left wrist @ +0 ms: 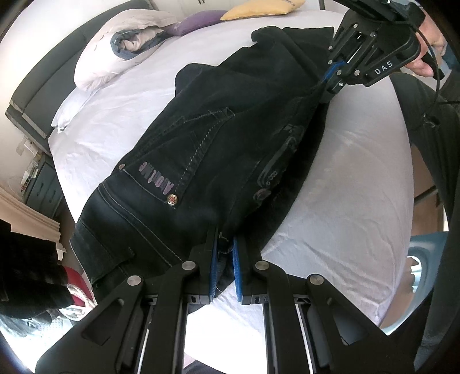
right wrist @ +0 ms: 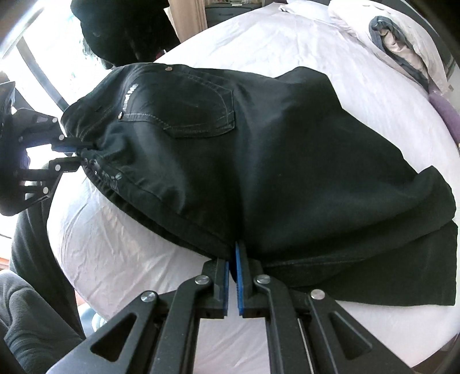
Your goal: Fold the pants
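Observation:
Black jeans point(left wrist: 224, 138) lie folded lengthwise on a white bed sheet point(left wrist: 345, 201), back pocket up. My left gripper point(left wrist: 225, 244) is shut on the jeans' near edge by the waistband, with cloth between its blue pads. My right gripper point(left wrist: 327, 76) shows at the top right of the left wrist view, shut on the far edge. In the right wrist view the jeans point(right wrist: 244, 149) spread across the sheet point(right wrist: 129, 253). My right gripper point(right wrist: 233, 259) pinches their near edge. My left gripper point(right wrist: 82, 152) grips the waist end at the left.
Pillows and a rolled blanket point(left wrist: 120, 49) lie at the head of the bed, with a purple cushion point(left wrist: 195, 20) and a yellow one point(left wrist: 258, 10). A dark headboard point(left wrist: 37, 95) runs along the left. The person's dark-clothed legs point(right wrist: 34, 316) are beside the bed.

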